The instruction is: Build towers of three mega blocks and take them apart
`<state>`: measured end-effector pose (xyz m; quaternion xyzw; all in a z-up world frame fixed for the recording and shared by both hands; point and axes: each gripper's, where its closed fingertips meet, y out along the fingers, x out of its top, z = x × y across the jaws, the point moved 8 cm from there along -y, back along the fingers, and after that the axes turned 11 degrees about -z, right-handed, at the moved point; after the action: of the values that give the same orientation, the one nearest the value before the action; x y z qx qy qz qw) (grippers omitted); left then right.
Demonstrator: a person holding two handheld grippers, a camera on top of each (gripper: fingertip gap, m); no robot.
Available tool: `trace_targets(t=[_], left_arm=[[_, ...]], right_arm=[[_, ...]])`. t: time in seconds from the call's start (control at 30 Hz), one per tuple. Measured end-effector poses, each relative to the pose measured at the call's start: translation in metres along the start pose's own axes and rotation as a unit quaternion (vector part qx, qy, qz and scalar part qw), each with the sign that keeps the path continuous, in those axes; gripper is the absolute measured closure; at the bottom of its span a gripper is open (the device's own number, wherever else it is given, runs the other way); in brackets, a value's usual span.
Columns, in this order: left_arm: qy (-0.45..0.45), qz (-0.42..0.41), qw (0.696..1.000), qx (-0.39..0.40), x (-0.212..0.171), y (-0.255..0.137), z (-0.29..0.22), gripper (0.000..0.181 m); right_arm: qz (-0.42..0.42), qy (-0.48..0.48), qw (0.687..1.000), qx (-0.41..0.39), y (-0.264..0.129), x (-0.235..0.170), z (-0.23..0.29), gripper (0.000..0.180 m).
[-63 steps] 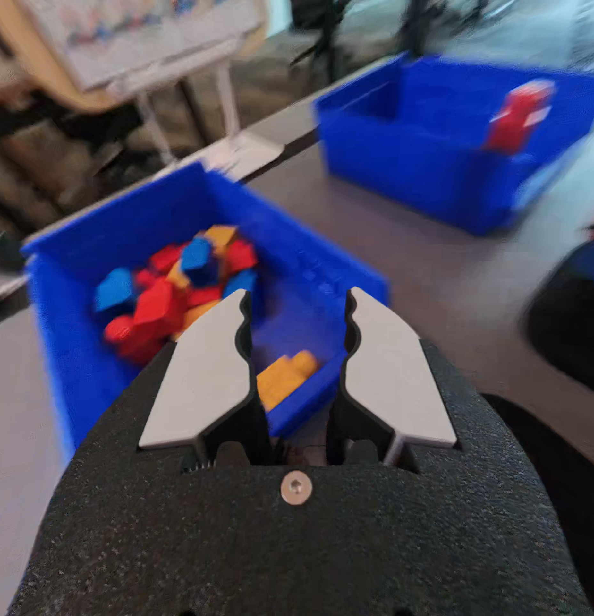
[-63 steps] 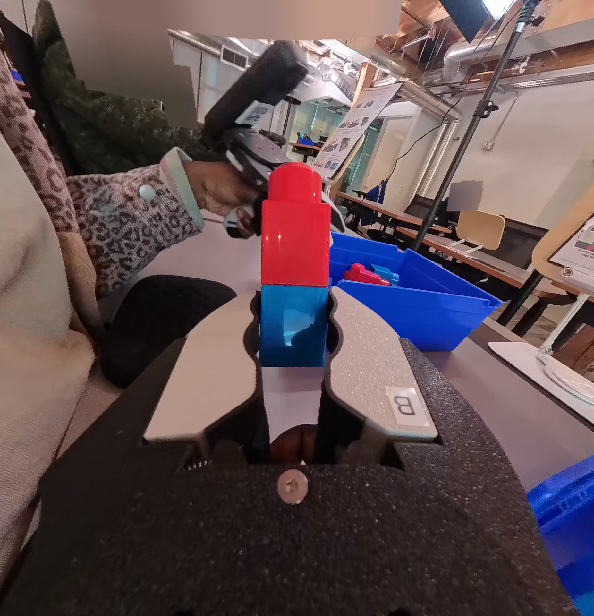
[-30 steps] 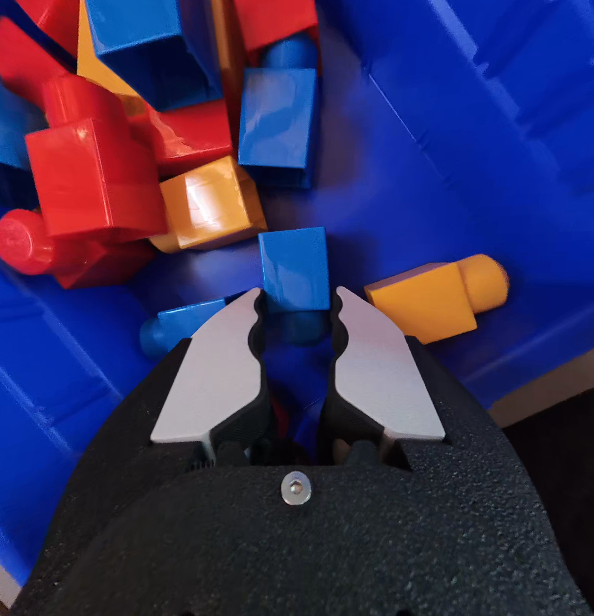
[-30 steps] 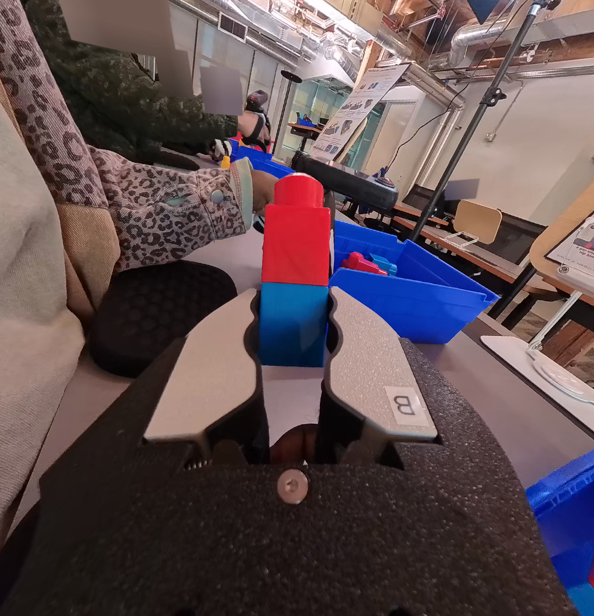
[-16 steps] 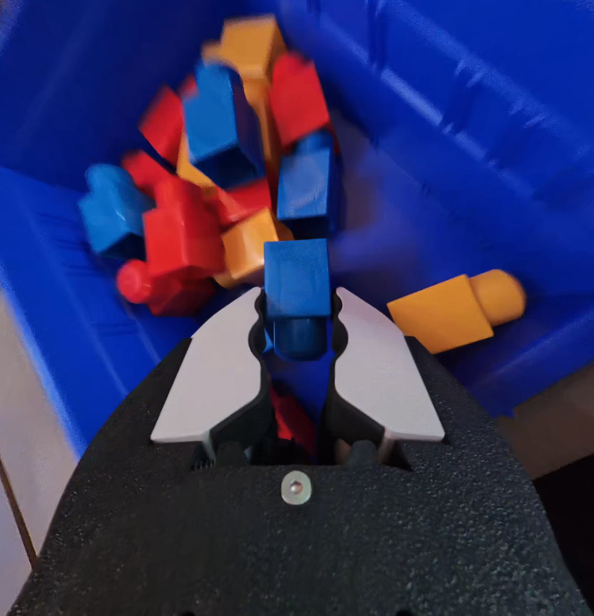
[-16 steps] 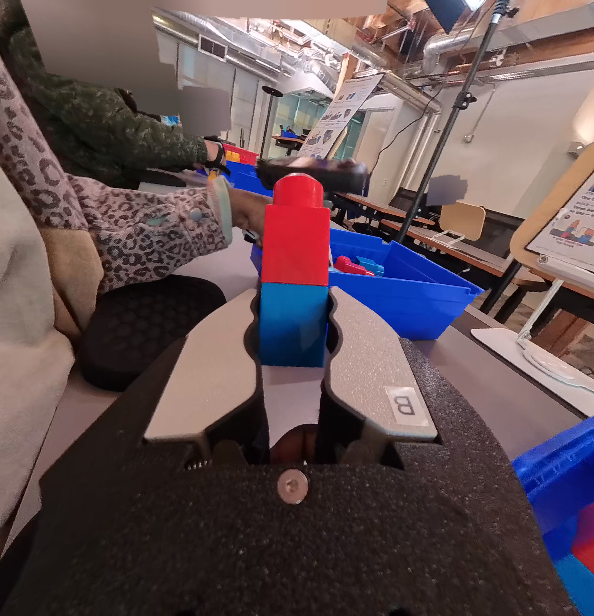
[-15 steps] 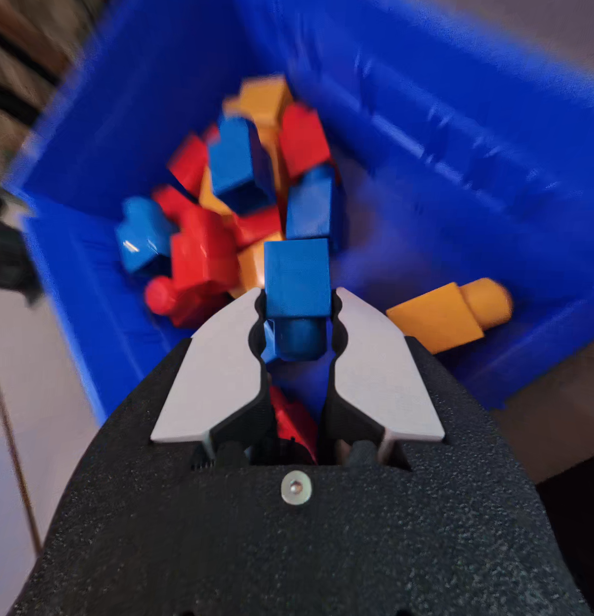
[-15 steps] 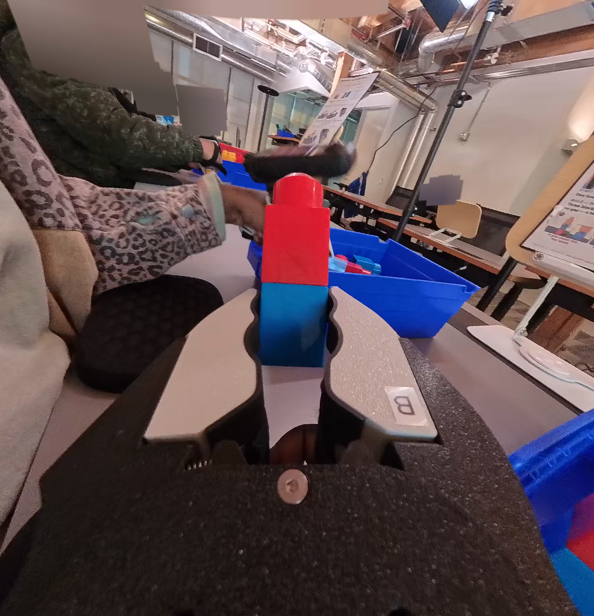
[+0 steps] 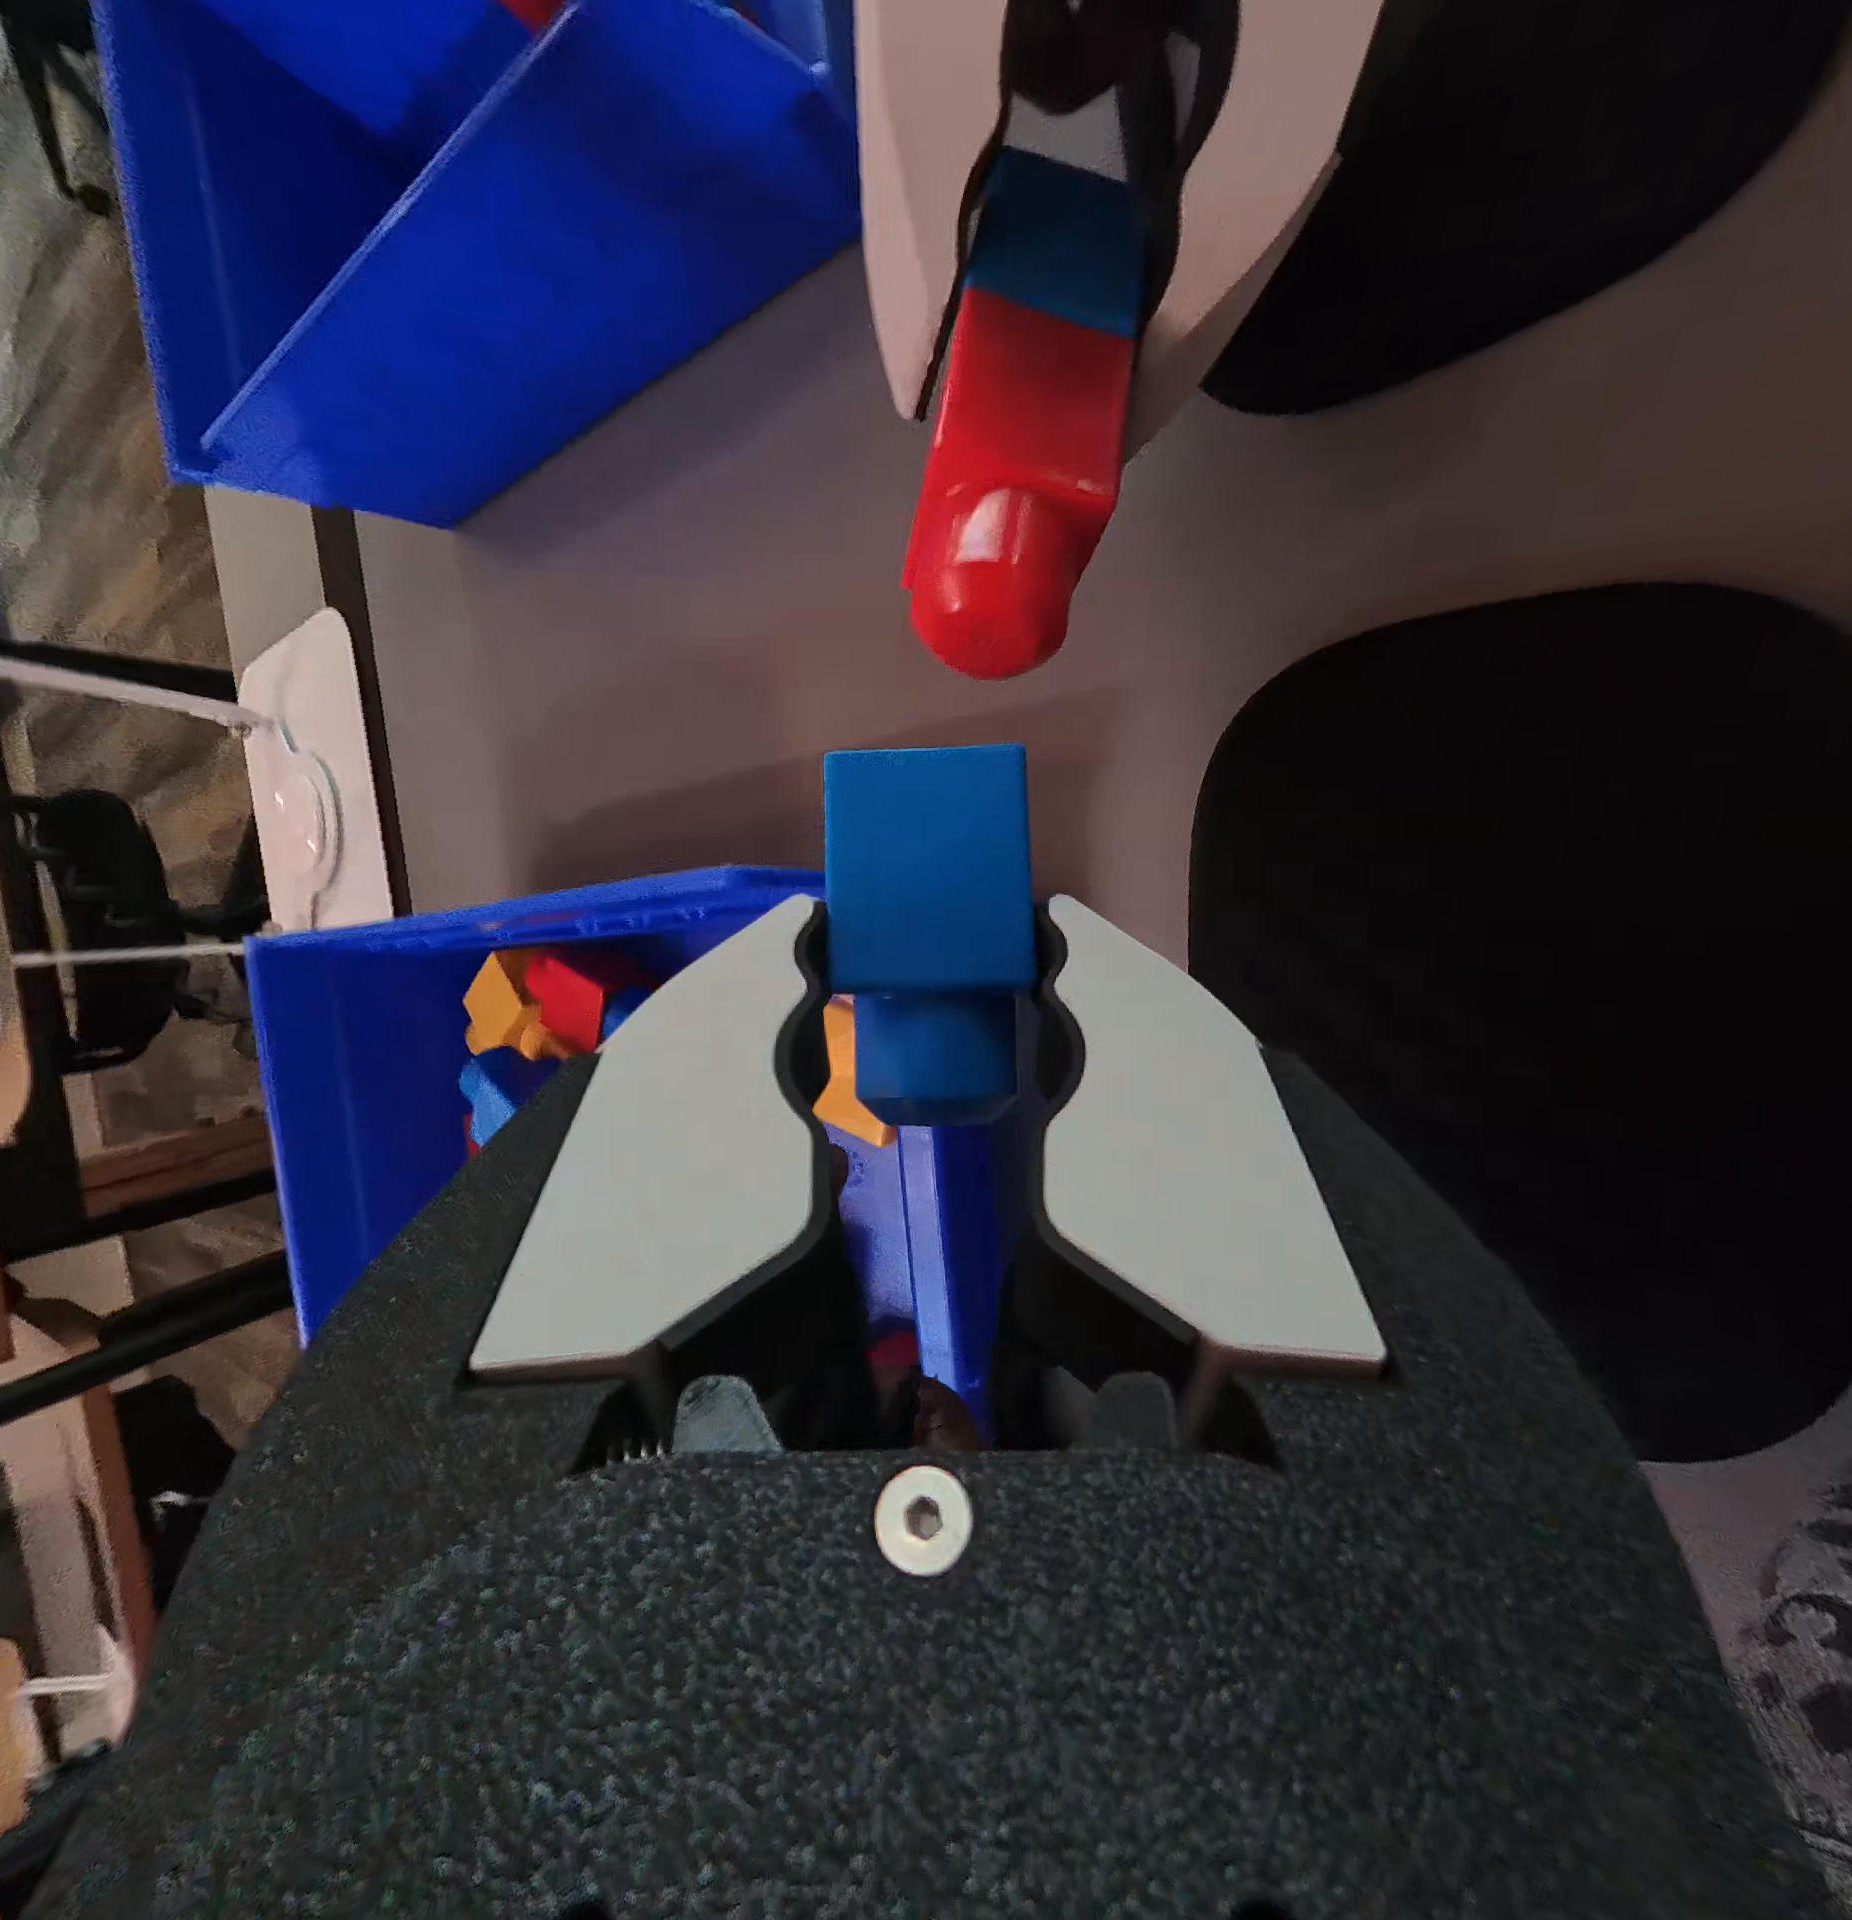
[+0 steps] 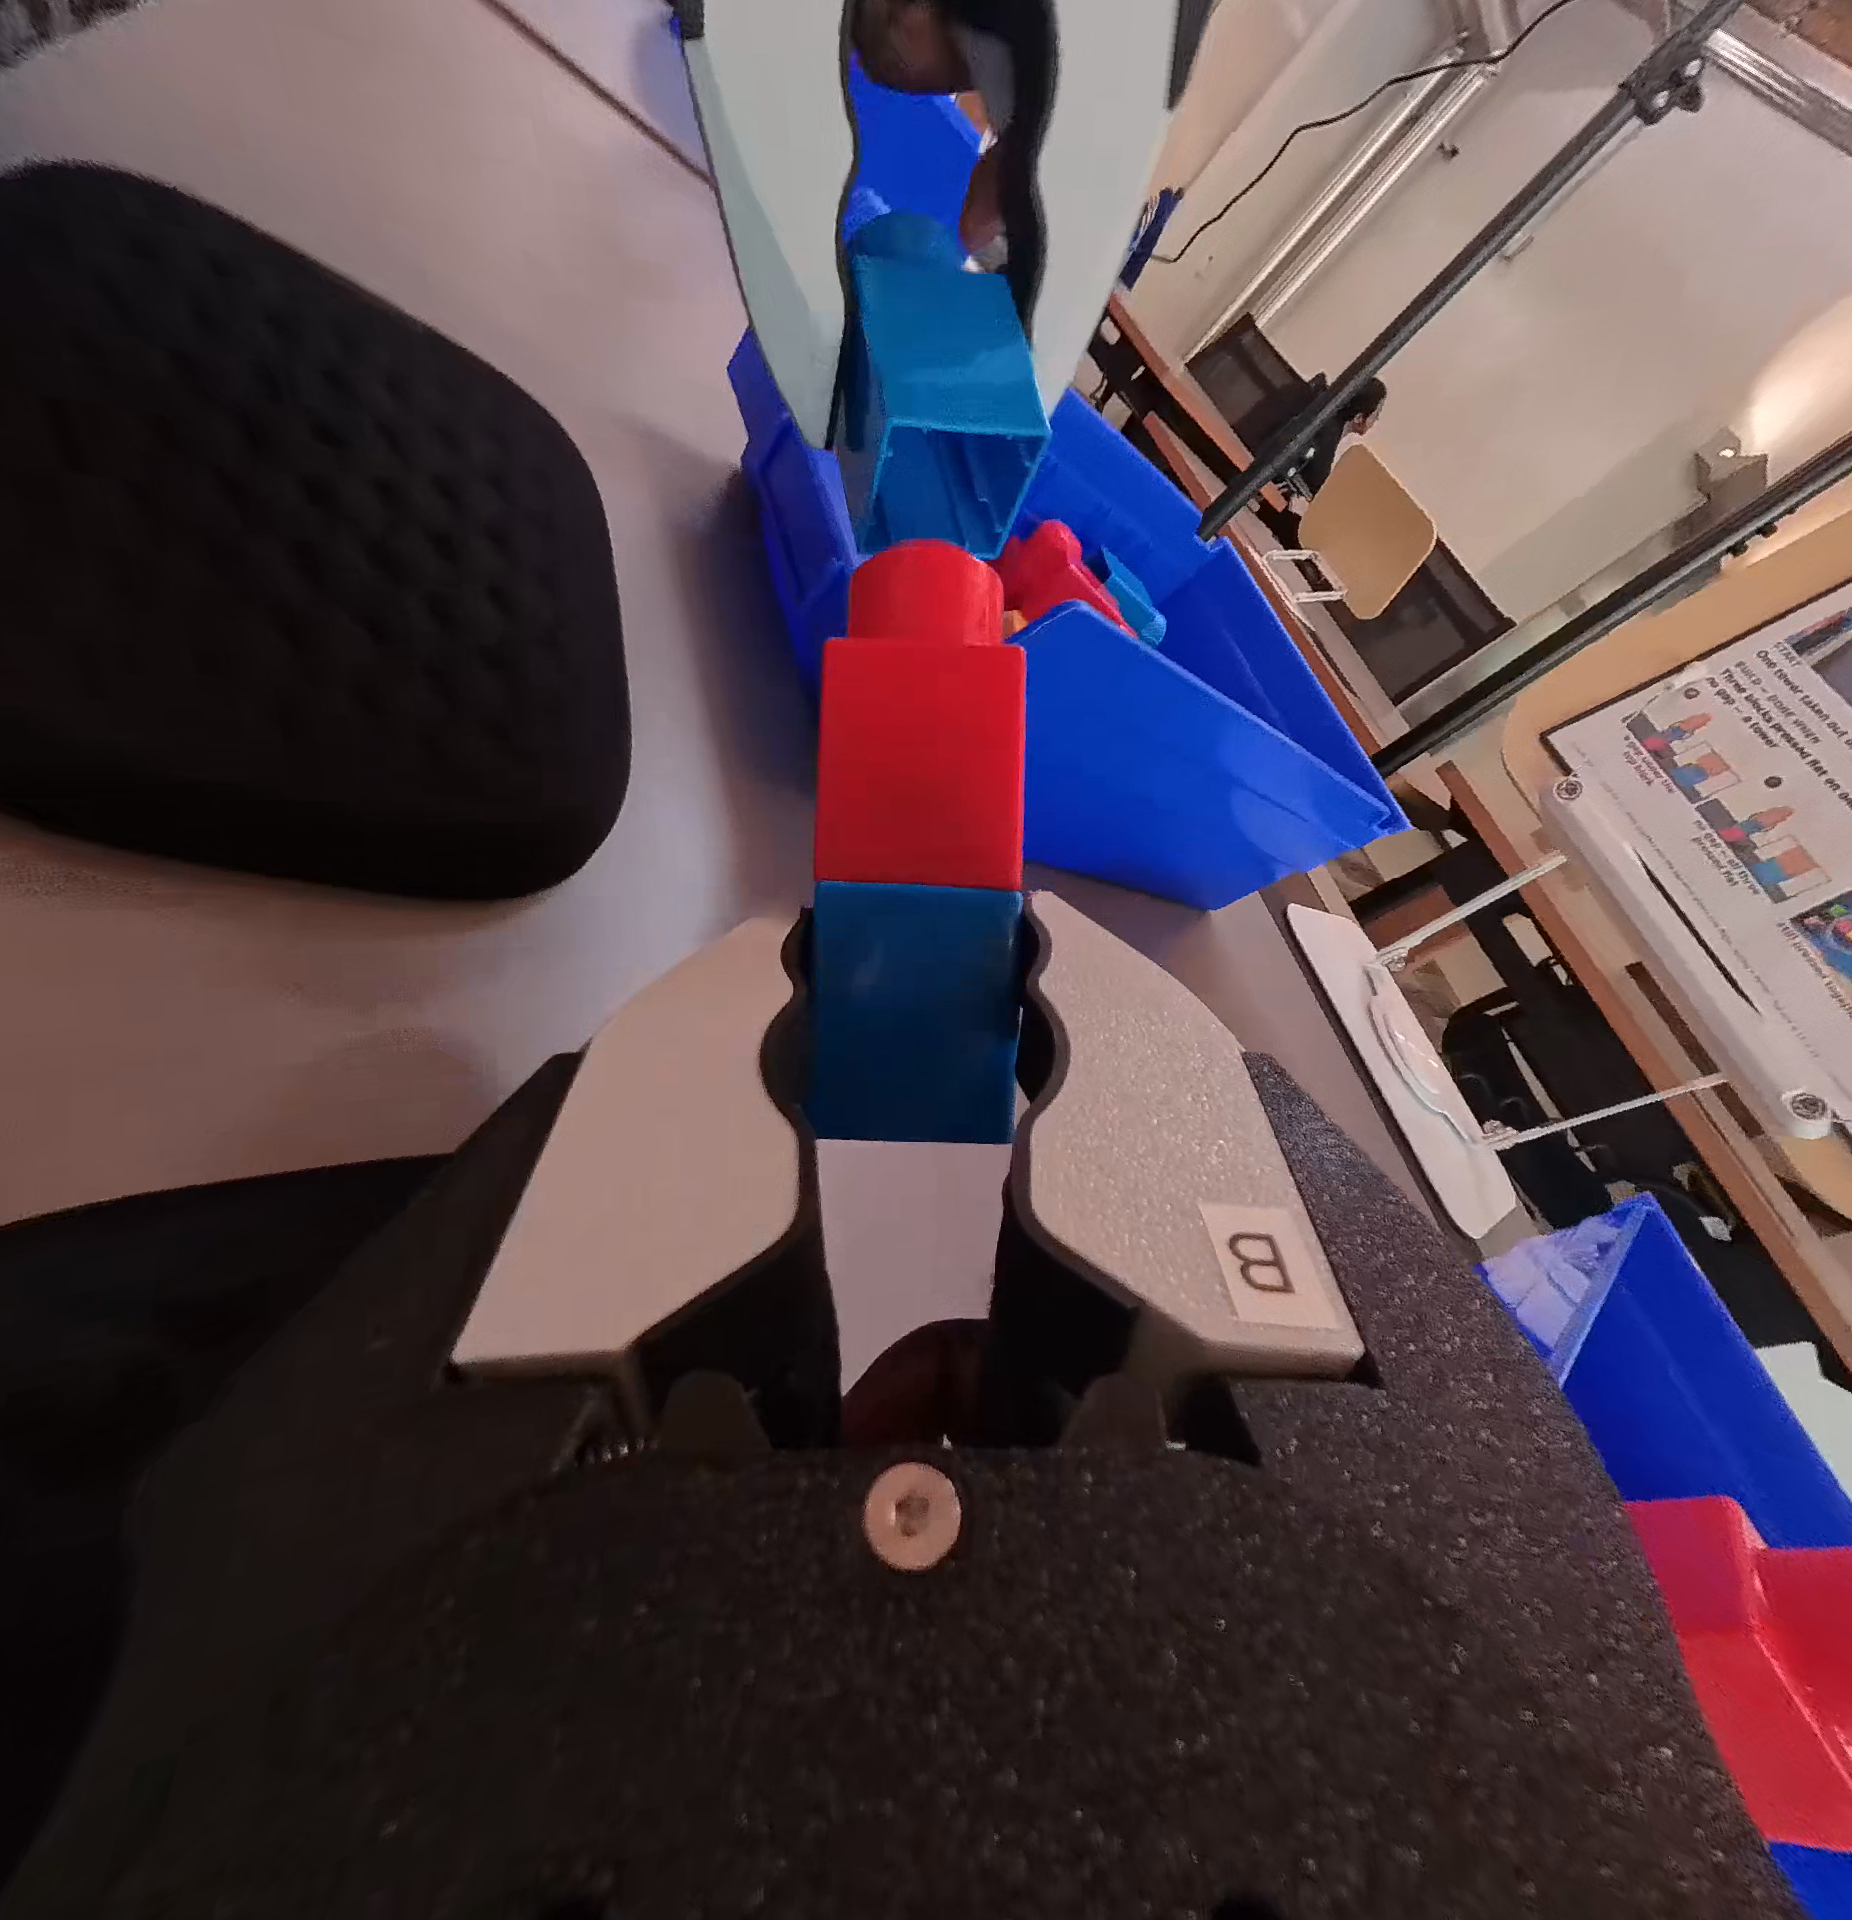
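My left gripper (image 9: 927,935) is shut on a blue block (image 9: 927,862), with the block's stud toward the camera and its hollow end forward. My right gripper (image 10: 911,935) is shut on the blue bottom block (image 10: 911,1018) of a two-block stack with a red block (image 10: 917,769) on top. In the right wrist view the left gripper (image 10: 937,395) holds its blue block (image 10: 937,416) with the hollow end just off the red stud (image 10: 922,592), nearly in line. The left wrist view shows a small gap between the red block (image 9: 1015,436) and my blue block.
A blue bin (image 9: 361,1091) of loose red, blue and orange blocks lies under my left gripper. A second blue bin (image 9: 465,270) stands farther off. Black pads (image 9: 1524,987) lie on the grey table (image 9: 641,675). An instruction board (image 10: 1732,790) stands at the table's edge.
My left gripper closed on the blue block, lifted it out of the bin and swung it to face the red stud. My right gripper tilted its stack toward it.
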<state>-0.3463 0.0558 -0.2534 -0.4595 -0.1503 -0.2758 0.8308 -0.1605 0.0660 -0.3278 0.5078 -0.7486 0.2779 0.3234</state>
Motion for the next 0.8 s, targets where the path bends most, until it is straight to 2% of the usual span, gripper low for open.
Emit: trace_targets(t=[0.03,0.27,0.43,0.8], left_arm=[[0.014,0.002,1.000,-0.006,0.004,0.004,-0.002,0.145],[0.075,-0.025,0.996,-0.035,0.023,0.019,-0.008,0.145],[0.097,0.004,0.994,-0.054,0.026,0.027,-0.012,0.145],[0.096,-0.063,0.990,-0.075,0.033,0.027,-0.015,0.145]], right_arm=[[0.005,-0.002,1.000,0.003,0.001,-0.001,0.001,0.144],[-0.015,0.037,0.999,0.019,-0.002,0.001,0.000,0.144],[0.000,0.040,0.998,0.040,-0.002,-0.001,0.003,0.144],[-0.022,0.048,0.997,0.051,-0.006,0.001,0.003,0.145]])
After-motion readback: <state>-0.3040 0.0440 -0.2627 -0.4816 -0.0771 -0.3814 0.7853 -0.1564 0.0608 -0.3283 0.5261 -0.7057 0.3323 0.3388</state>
